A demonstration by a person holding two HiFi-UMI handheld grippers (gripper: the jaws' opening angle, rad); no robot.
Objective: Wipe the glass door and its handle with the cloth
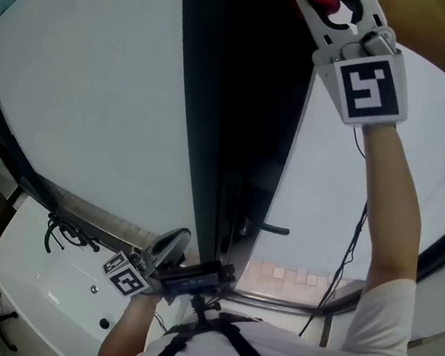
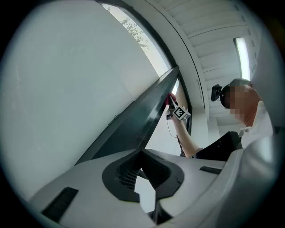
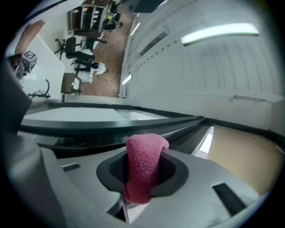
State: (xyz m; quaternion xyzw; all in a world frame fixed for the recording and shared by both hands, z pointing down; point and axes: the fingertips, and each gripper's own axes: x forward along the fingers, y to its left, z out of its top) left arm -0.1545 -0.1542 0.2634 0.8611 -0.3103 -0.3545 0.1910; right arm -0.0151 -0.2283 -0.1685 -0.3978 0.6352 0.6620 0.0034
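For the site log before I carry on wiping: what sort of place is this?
Probably an office or lab interior. The right gripper view shows office chairs on brown carpet and a ceiling strip light. The head view shows the dark-framed glass door.

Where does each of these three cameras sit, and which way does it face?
Head view: on the person's head, facing steeply down the door frame; both arms show.
Left gripper view: on the left gripper, facing up along the frame toward the person.
Right gripper view: on the right gripper, past the pink cloth in its jaws, along the frame.
Shared: head and left gripper views both show the raised right gripper.
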